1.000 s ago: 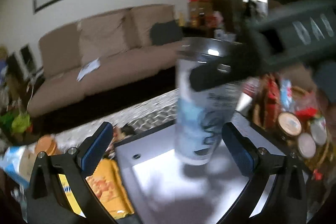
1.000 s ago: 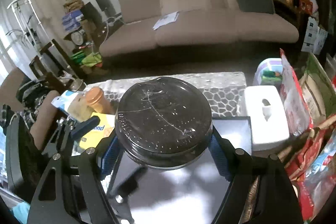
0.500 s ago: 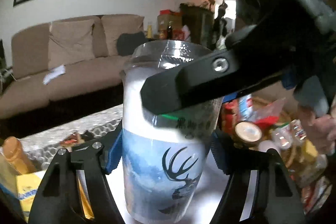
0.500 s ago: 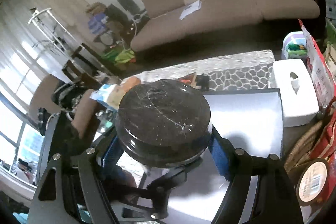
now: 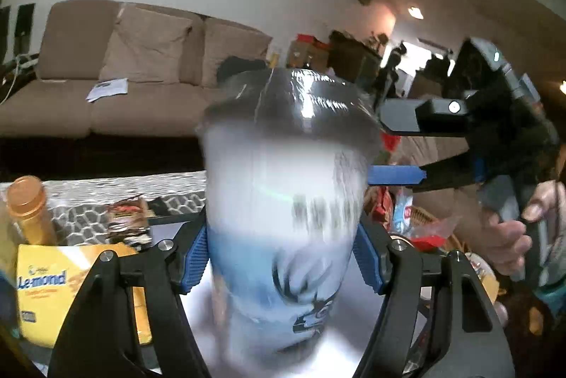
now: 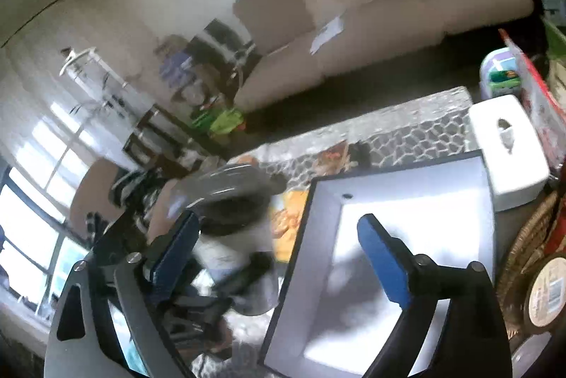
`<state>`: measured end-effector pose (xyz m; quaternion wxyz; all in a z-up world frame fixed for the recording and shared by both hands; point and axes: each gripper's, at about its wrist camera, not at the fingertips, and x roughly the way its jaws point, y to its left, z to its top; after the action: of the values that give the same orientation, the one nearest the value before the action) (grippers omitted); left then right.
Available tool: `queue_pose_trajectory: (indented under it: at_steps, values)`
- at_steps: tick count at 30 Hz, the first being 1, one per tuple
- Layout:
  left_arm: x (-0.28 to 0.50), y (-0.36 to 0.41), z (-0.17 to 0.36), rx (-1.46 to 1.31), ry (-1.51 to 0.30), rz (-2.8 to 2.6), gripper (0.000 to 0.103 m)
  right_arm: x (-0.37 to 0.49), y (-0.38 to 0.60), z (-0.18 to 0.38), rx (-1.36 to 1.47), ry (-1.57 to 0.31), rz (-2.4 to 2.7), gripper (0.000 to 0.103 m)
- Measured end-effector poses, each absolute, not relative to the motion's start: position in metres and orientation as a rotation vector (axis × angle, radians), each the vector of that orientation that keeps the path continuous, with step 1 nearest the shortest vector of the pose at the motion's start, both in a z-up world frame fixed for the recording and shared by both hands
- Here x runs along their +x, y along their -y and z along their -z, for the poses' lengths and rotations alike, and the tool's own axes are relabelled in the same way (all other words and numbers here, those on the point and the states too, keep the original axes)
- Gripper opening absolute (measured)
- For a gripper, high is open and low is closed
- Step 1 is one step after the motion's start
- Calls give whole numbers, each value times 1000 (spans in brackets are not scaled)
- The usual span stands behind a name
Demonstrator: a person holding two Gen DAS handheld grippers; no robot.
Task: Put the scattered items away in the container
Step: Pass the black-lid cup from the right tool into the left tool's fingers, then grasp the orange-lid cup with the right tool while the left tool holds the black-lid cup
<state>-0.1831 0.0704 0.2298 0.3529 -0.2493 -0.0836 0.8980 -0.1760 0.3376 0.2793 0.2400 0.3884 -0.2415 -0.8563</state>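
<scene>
Left wrist view: the left gripper pinches the printed cup low on its body, pads on opposite sides, keeping it upright above the white box. To the right, the right gripper is opening, nothing between its jaws.

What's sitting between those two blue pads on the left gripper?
A tall cup with a dark sealed top and a deer print, clamped between the left gripper's pads. The left wrist view shows it, blurred.
</scene>
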Motion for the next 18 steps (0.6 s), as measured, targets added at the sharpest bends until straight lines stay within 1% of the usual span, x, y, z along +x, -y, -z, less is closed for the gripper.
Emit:
queue_pose_trajectory:
  at_steps: [3,5,9,13,18]
  values:
    - [-183,-43,-234,-664,231,-2370,66,-182,-333,-279,1061,684,2338,94]
    - [-182,-21,-236,-682,253,-2388,66,-185,-325,-278,1072,658,2371,94]
    - [-168,39,-241,-707,245,-2458,66,-189,-291,-273,1089,483,2427,94]
    - [-138,99,-240,-740,245,-2536,66,-201,-248,-256,1118,295,2450,94]
    - [-93,168,-229,-769,247,-2643,66,-230,-192,-232,1119,208,2436,95]
